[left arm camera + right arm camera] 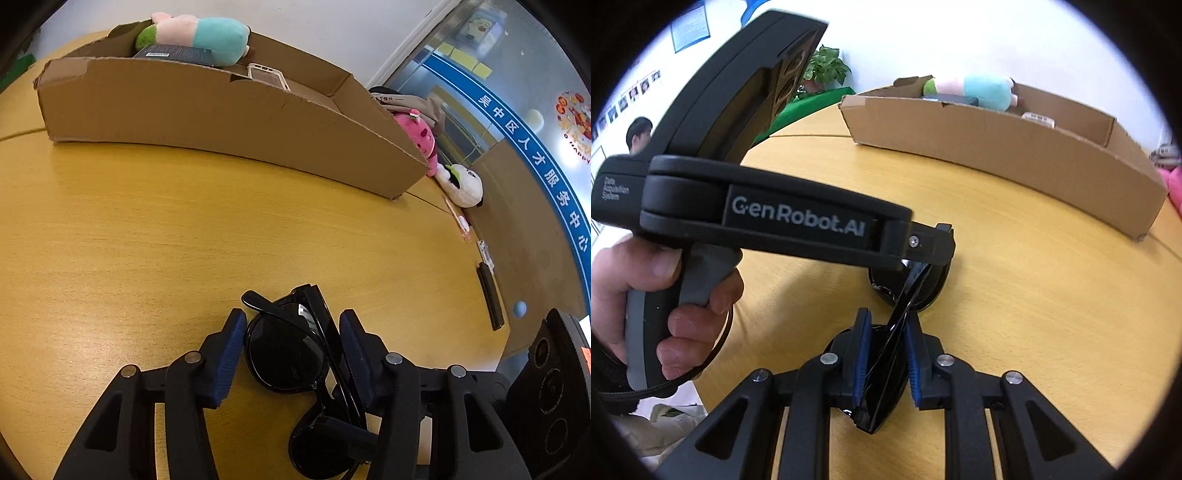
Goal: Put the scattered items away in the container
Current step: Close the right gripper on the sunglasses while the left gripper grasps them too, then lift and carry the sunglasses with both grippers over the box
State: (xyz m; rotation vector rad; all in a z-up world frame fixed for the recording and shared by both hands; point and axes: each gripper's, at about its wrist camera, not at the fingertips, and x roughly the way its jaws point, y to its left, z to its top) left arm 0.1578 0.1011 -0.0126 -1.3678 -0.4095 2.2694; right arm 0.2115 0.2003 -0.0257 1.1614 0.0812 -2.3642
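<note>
Three things already lie in the cardboard box (221, 110): a pink-and-teal plush toy (199, 37), a dark flat packet (173, 53) leaning on it, and a pale phone case (267, 75). Judging by that, the tidying is well under way, but the black sunglasses (291, 350) are not yet in the box. They sit low over the yellow wooden table (129, 240), on the near side of the box and well apart from it, ahead of both claws. A pink plush (421, 136) and a white plush (463, 184) lie beyond the box's far end, to the right of the left claw; whether they count as scattered items I cannot tell.

The left claw (291, 347) is partly open, its blue pads (231, 354) flanking one lens and the folded temple. The right-hand pad seems to touch the frame, while the left-hand pad looks just clear, so I cannot tell if it has a real grip.

The right claw (886, 358) is narrowly open around the other end of the sunglasses, seen edge-on. Its pads (864, 354) stand close beside the frame, but whether they pinch it is unclear. The left claw's body crosses just ahead of it.
</note>
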